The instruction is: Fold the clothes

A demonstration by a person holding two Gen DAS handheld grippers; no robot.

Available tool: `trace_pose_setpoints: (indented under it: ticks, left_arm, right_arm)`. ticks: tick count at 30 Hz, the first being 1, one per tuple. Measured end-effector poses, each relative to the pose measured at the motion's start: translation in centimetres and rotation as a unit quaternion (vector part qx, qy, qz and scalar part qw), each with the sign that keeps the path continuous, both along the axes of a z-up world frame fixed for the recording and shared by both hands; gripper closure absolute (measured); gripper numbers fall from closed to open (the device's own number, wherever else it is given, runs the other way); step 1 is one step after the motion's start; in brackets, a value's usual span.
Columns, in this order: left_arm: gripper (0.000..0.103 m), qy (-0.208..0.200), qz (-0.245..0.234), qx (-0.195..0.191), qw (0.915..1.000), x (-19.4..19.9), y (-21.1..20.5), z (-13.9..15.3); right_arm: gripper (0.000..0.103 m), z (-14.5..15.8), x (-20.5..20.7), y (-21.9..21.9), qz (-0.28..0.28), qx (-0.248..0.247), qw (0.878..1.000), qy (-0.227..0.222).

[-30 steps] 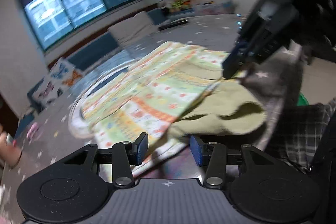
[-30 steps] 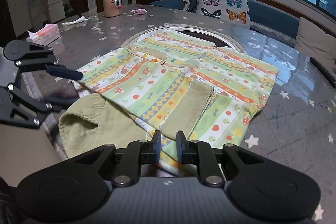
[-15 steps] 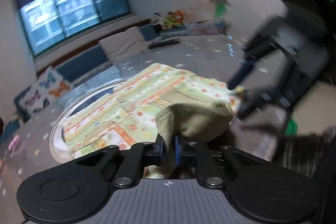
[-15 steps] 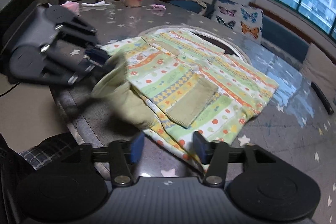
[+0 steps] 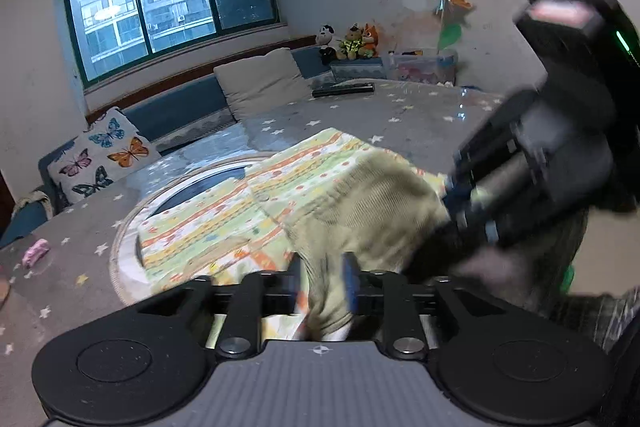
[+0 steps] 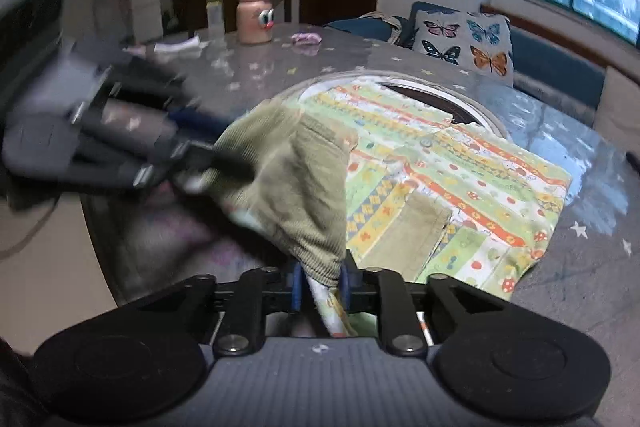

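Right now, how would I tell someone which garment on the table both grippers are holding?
Start at the round star-patterned table; near its middle lies a striped, brightly printed child's jacket. Its near side is lifted, turning out plain olive corduroy lining, pinched by left gripper and right gripper. It is the only clothing there; the small pink object lies apart.

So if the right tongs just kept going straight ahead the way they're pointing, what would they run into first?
Probably the olive corduroy flap already pinched in the right tongs, which rises directly ahead of them. Past that lies the rest of the striped garment spread on the table. Depth is hard to judge through the fisheye.
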State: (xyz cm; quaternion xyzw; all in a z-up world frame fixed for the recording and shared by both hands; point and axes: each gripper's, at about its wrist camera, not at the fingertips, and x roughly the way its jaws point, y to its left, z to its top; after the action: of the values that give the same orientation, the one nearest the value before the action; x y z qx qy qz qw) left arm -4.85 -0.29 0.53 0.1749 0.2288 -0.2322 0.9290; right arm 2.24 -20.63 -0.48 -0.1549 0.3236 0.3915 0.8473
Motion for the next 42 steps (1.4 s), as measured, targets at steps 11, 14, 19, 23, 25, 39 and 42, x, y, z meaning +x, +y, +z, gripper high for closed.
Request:
trace_pose_setpoints:
  ticks: [11, 14, 19, 23, 25, 39, 42]
  left_arm:
    - [0.053, -0.038, 0.048, 0.099, 0.9932, -1.4, 1.2, -2.8]
    - [0.079, -0.047, 0.055, 0.116, 0.9906, -1.1, 1.5, -3.2]
    - [0.095, -0.039, 0.052, 0.085, 0.9942, -2.6, 2.6, -1.6]
    - [0.096, -0.031, 0.033, 0.055, 0.9974, -5.5, 3.0, 0.9]
    - [0.096, -0.022, 0.021, 0.038, 0.9988, -7.2, 3.2, 2.2]
    - [0.096, -0.028, 0.025, 0.025, 0.9990, -1.2, 2.2, 5.7]
    - [0.096, -0.004, 0.038, 0.030, 0.9988, 3.0, 2.2, 5.1]
  right_arm:
    - [0.091, 3.1, 1.2, -0.6, -0.021, 0.049, 0.999, -0.004]
    - [0.092, 3.1, 1.1, -0.7, -0.028, 0.051, 0.998, -0.011]
    - [0.094, 3.5, 0.0, -1.0, -0.029, 0.057, 0.998, -0.020]
    - [0.094, 4.9, -1.7, -2.2, -0.015, 0.071, 0.997, -0.015]
    - [0.094, 5.9, -3.0, -3.1, -0.008, 0.076, 0.997, -0.003]
    - [0.095, 9.1, 1.1, -4.4, -0.004, 0.080, 0.997, 0.013]
    - [0.095, 8.7, 4.8, -4.0, -0.016, 0.085, 0.996, 0.029]
